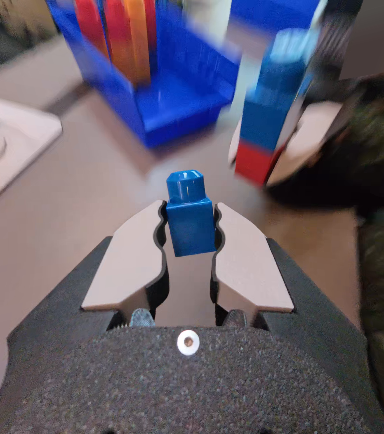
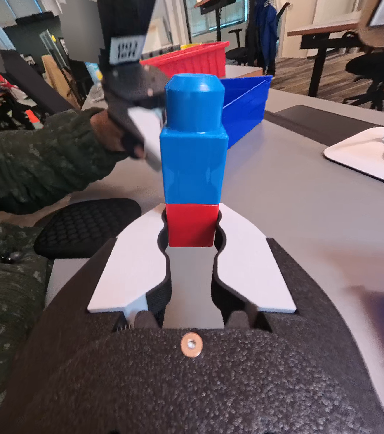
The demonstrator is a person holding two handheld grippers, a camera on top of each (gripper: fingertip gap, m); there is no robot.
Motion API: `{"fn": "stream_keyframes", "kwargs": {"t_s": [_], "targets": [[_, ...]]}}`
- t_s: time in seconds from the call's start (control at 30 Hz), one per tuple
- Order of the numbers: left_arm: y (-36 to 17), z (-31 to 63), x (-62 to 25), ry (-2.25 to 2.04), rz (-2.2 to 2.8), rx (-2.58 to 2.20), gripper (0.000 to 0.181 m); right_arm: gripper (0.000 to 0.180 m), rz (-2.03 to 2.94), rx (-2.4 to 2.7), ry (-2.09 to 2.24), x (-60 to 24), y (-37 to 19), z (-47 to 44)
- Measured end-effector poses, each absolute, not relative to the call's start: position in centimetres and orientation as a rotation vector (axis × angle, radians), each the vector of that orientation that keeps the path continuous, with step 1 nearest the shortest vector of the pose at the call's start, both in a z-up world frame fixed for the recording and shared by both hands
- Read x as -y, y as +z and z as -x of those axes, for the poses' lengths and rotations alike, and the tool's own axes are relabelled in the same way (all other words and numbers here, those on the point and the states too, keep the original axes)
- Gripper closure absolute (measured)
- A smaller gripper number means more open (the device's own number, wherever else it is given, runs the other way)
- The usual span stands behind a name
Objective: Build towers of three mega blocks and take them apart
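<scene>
Left gripper [image 1: 189, 211]: my own; my two pale fingers [image 1: 137, 246] are clamped on the sides of a single dark blue block [image 1: 191, 229], which I hold clear of the table.

Dark blue block: upright between my fingertips, its round stud pointing away from me; nothing is stacked on it.

Right gripper [image 2: 191, 223]: also mine; its jaws are closed on the red block [image 2: 191, 226] at the bottom of a stack of two.

Stack: a lighter blue block [image 2: 193, 166] sits pressed onto the red one, stud uppermost, the pair standing straight above my fingertips. In the left wrist view the same stack [image 1: 263, 122] shows to the right, heavily blurred, with the right gripper's pale finger beside it.

Table [image 2: 280, 211]: grey, lying under both grippers.

My other hand [image 2: 113, 133]: in the right wrist view a green patterned sleeve [image 2: 33, 159] reaches in from the left and holds the left gripper just behind the blue block of the stack; whether it touches the stack I cannot tell.

Chair arm [image 2: 85, 226]: a black mesh pad at the near left edge of the table.

White base [image 2: 369, 155]: a flat white plate on the table to the right, with a clear stem rising from it.

Blue bin [image 2: 245, 110]: open, on the table beyond the stack. In the left wrist view it is blurred, with red and orange shapes [image 1: 115, 35] inside that I cannot make out.

Red bin [image 2: 191, 58]: farther back, behind the blue one.

Room: desks and black office chairs in the distance.
</scene>
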State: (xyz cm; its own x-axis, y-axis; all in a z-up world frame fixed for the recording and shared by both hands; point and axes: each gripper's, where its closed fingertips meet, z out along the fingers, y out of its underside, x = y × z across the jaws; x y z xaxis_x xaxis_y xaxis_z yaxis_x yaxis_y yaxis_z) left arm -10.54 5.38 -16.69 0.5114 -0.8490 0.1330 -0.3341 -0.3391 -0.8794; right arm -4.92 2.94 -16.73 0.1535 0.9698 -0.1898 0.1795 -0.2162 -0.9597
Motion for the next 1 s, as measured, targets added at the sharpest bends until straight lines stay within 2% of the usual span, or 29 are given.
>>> {"fn": "stream_keyframes", "kwargs": {"t_s": [0.1,0.23,0.7,1.0], "targets": [[-10.0,10.2,-4.6,-1.161,1.549,-0.725,0.143,0.143,1.534,1.232,1.179,-1.4,-17.3,6.0],[-6.7,9.8,-2.9,-1.458,1.273,-0.589,0.144,0.143,1.508,1.347,1.22,1.1,-18.6,7.9],[-8.6,5.9,1.4,-1.455,1.189,-0.899,0.143,0.144,1.438,1.353,1.33,3.3,-17.9,9.1],[-10.6,6.5,1.9,-1.284,1.345,-1.117,0.143,0.145,1.491,1.428,1.199,3.1,-19.2,9.2]]}}
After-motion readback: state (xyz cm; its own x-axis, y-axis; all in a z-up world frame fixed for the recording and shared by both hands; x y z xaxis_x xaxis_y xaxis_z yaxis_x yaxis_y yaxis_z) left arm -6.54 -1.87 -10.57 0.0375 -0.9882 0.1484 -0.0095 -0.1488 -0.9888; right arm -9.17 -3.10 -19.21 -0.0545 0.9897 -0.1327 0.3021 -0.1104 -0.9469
